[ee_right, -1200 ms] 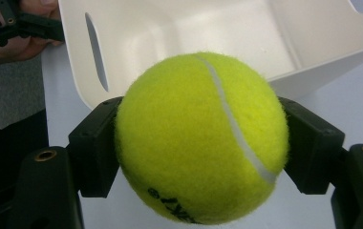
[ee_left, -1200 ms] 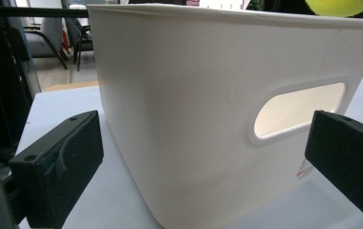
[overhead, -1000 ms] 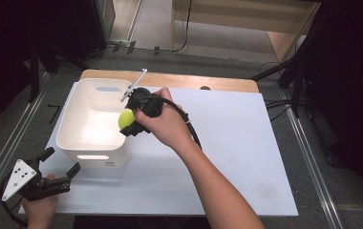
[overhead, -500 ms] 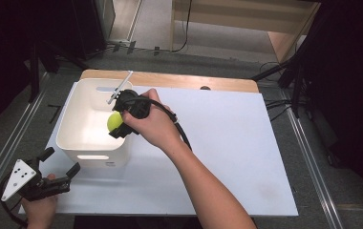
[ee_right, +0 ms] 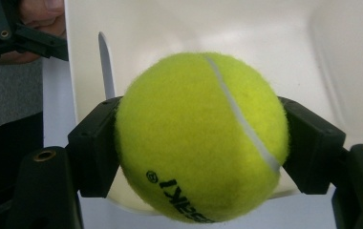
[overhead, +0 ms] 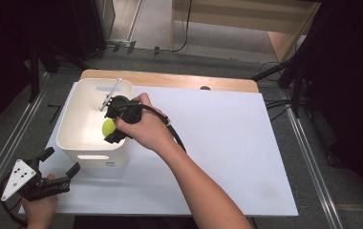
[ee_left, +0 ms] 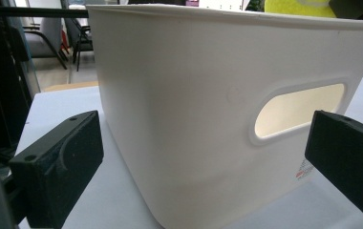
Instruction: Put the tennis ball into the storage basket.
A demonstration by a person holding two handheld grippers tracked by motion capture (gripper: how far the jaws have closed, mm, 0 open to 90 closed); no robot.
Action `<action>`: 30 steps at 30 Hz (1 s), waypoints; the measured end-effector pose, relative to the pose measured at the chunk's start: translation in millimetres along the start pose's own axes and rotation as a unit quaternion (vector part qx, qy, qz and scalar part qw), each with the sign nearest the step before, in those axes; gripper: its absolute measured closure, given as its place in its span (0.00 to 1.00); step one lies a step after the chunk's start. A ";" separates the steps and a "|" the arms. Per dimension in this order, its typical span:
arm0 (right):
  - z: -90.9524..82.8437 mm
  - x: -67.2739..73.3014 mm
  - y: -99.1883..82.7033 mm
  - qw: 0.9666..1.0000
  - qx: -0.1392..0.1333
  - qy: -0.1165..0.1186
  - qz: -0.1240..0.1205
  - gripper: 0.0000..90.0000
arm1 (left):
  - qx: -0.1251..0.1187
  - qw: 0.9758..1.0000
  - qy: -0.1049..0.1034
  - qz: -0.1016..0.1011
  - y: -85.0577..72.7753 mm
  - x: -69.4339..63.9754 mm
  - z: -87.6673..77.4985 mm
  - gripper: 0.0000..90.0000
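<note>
The worktop [overhead: 227, 143] is covered by a white sheet, with a strip of bare wood along its far edge. At its left end stands a white bin [overhead: 81, 143] with a slot handle in the near wall; the left gripper view looks straight at that wall [ee_left: 194, 119] and its handle. The person's right arm reaches in from the bottom of the high view to the bin's right rim, the hand [overhead: 146, 131] wrapped around the right hand-held gripper [overhead: 115, 126], whose jaws pinch a yellow-green ball [overhead: 108, 127] just over the bin's open top, near its right wall. In the right gripper view the ball [ee_right: 201, 138] sits squeezed between both black jaws. The left hand-held gripper [overhead: 60, 164] rests at the near left corner of the worktop, just in front of the bin, jaws spread and empty.
</note>
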State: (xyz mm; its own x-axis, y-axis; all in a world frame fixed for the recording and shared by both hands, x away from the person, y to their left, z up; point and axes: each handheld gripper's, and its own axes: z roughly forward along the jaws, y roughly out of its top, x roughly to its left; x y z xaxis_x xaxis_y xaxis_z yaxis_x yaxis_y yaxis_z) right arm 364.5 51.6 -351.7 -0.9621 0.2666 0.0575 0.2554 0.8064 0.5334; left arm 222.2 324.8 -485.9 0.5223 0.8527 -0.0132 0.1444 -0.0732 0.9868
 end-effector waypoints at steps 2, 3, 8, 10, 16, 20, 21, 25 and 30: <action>2.4 0.6 0.2 1.000 0.004 -0.002 -0.005 0.26 | 0.000 1.000 0.000 0.000 0.0 0.1 0.0 0.00; 3.9 1.1 0.5 1.000 0.008 -0.002 -0.005 0.26 | 0.000 1.000 -0.001 -0.001 0.0 0.1 -0.1 0.00; 13.8 3.5 1.5 0.999 0.029 -0.009 -0.016 0.25 | -0.002 1.000 -0.001 -0.002 0.1 1.3 -0.6 0.00; 16.2 3.6 1.5 0.999 0.034 -0.011 -0.023 0.25 | -0.001 1.000 -0.001 -0.003 0.1 1.8 -1.0 0.00; 11.7 5.6 0.2 0.999 0.027 -0.020 -0.023 0.16 | -0.002 1.000 -0.003 -0.003 0.0 1.3 -0.3 0.00; 0.9 5.9 -3.5 0.999 0.011 -0.030 -0.019 0.11 | 0.000 1.000 -0.002 -0.002 0.1 1.5 -0.4 0.00; -1.9 5.9 -5.1 0.999 0.007 -0.033 -0.018 0.10 | -0.001 1.000 -0.003 -0.002 0.1 1.3 -0.3 0.00; -12.6 5.4 -15.0 0.999 -0.014 -0.047 -0.009 0.01 | 0.000 1.000 -0.002 -0.003 0.0 1.1 -0.3 0.00; -25.0 3.0 -33.9 0.997 -0.035 -0.063 0.019 0.00 | 0.000 1.000 -0.001 -0.003 0.0 0.4 0.1 0.00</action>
State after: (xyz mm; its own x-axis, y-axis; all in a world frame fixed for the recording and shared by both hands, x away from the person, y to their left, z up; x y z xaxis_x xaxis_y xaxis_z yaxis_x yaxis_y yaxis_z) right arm 350.5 11.9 -348.5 -0.9309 0.3643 -0.0254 0.2801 0.7570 0.5904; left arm 222.4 325.1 -485.9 0.5229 0.8522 -0.0196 0.1475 -0.0678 0.9867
